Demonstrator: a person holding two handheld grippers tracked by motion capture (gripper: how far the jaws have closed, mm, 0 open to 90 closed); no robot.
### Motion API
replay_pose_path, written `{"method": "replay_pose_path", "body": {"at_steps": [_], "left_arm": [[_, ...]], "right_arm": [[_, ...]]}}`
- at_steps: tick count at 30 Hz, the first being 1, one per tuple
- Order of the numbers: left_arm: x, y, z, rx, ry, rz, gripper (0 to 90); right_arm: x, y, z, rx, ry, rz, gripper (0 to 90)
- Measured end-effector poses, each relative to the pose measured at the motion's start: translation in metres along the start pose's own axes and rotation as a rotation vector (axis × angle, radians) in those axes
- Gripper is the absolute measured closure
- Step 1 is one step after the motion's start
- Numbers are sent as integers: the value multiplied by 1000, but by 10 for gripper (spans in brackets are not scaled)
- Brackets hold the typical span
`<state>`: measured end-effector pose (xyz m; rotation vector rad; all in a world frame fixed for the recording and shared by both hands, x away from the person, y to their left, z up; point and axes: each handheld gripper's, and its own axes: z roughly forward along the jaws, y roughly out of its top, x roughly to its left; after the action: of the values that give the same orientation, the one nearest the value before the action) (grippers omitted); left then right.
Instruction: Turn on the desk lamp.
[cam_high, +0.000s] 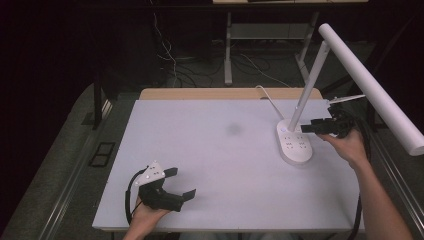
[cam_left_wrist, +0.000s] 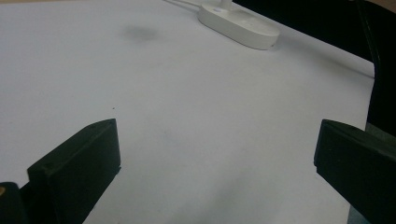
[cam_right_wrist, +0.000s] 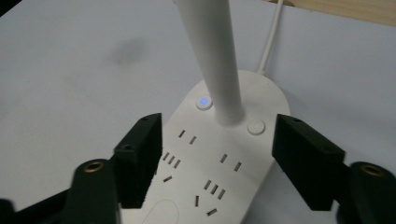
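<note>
A white desk lamp stands at the table's right: its oval base (cam_high: 295, 142) carries socket slots, and its stem (cam_high: 307, 90) leans up to a long head (cam_high: 370, 85). My right gripper (cam_high: 306, 127) hovers by the stem's foot, open. In the right gripper view the jaws of this gripper (cam_right_wrist: 217, 149) straddle the base (cam_right_wrist: 219, 172) without touching it. The stem (cam_right_wrist: 215, 60) rises ahead between a blue-lit button (cam_right_wrist: 203, 101) and a plain one (cam_right_wrist: 256, 126). My left gripper (cam_high: 184, 182) rests open near the front left. Its jaws (cam_left_wrist: 217, 154) hold nothing, and the base (cam_left_wrist: 238, 25) lies far off.
The white tabletop (cam_high: 215, 150) has a faint grey smudge (cam_high: 234, 130) near its middle. The lamp's white cable (cam_high: 267, 97) runs off the back edge by a wooden strip (cam_high: 200, 94). Dark floor with cables and a table frame lies beyond.
</note>
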<state>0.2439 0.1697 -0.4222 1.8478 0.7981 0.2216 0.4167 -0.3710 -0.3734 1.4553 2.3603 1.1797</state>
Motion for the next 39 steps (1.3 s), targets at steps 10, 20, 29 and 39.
{"method": "replay_pose_path", "body": {"at_steps": [10, 20, 29, 39], "left_arm": [[0, 0, 2, 8, -2, 7, 0], [0, 0, 2, 12, 1, 9, 0], [1, 0, 3, 18, 5, 5, 0], [1, -1, 4, 24, 6, 4, 0]], "right_arm": [[-17, -4, 10, 4, 11, 8, 691], [-24, -4, 25, 1, 28, 26, 878], [-33, -7, 40, 15, 11, 63, 897], [-38, -8, 53, -3, 5, 67, 897]]}}
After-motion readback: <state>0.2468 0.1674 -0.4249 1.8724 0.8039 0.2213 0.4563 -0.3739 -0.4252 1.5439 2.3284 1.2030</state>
